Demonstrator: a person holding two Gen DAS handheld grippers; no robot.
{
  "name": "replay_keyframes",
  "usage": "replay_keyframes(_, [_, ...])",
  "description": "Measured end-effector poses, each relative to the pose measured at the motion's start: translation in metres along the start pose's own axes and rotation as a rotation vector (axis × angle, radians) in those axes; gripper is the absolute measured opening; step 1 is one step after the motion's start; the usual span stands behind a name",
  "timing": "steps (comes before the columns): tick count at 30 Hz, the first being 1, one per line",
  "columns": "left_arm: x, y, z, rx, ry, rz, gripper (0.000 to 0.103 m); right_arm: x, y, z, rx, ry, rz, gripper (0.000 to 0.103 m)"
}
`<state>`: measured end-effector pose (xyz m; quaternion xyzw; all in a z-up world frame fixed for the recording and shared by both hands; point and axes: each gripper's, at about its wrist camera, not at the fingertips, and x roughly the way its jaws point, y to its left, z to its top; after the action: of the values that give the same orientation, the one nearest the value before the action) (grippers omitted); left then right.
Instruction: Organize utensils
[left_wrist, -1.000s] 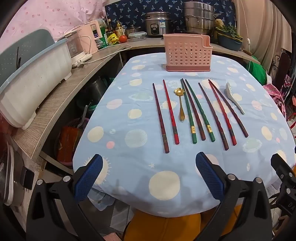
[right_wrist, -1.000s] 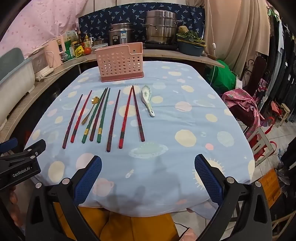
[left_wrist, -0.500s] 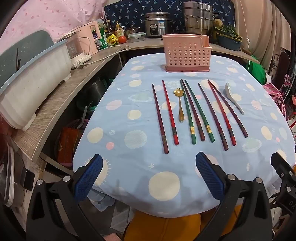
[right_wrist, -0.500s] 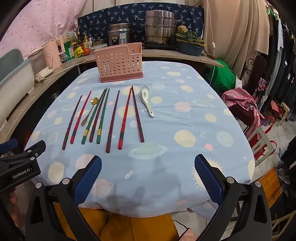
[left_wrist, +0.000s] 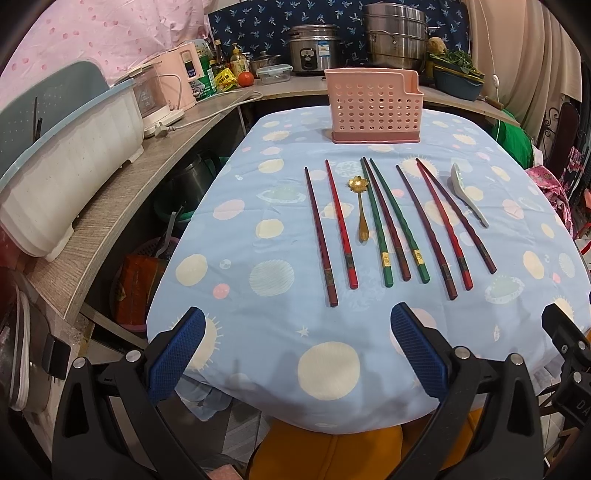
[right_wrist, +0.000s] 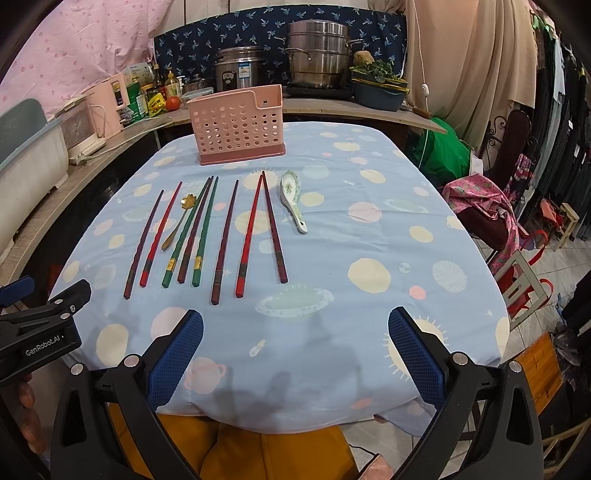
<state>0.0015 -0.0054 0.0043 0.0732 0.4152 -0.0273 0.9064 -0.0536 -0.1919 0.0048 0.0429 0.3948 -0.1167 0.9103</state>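
My left gripper (left_wrist: 301, 350) hangs with its jaws wide apart and nothing between them, low in the left wrist frame, just over the near edge of the table (left_wrist: 229, 236), whose blue spotted cloth drops away below my fingertips. My right gripper (right_wrist: 295, 349) is likewise spread and empty at the bottom of its own frame, over the same near edge. In both views a bare band of cloth lies between my pads and the nearest utensil ends. In the right wrist view the whole right half of the table is clear cloth out to its rounded edge; in the left wrist view the left edge falls off to a wooden counter (left_wrist: 122, 199) running up the left side of the frame. The utensils lie in a row across the centre of the left frame: eight chopsticks (left_wrist: 384, 221) by my count, two green, the rest red or dark brown, side by side with their thick ends toward me, though the three around the green pair converge at their far tips. Between the second and third from the left lies one gold spoon (left_wrist: 361, 210), and at the right end one white ceramic spoon (left_wrist: 466, 194). One pink perforated holder (left_wrist: 373, 107) stands upright beyond them, upper centre, apart from the row.
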Motion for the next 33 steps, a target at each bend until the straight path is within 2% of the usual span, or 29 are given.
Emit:
replay_keyframes(22, [-0.001, 0.015, -0.01, 0.005, -0.002, 0.002, 0.096, 0.0, 0.0, -0.001, 0.002, 0.001, 0.001, 0.096])
replay_keyframes(33, [0.0, 0.006, -0.006, 0.007, -0.002, 0.002, 0.096, 0.0, 0.0, -0.001, 0.002, 0.001, 0.002, 0.096])
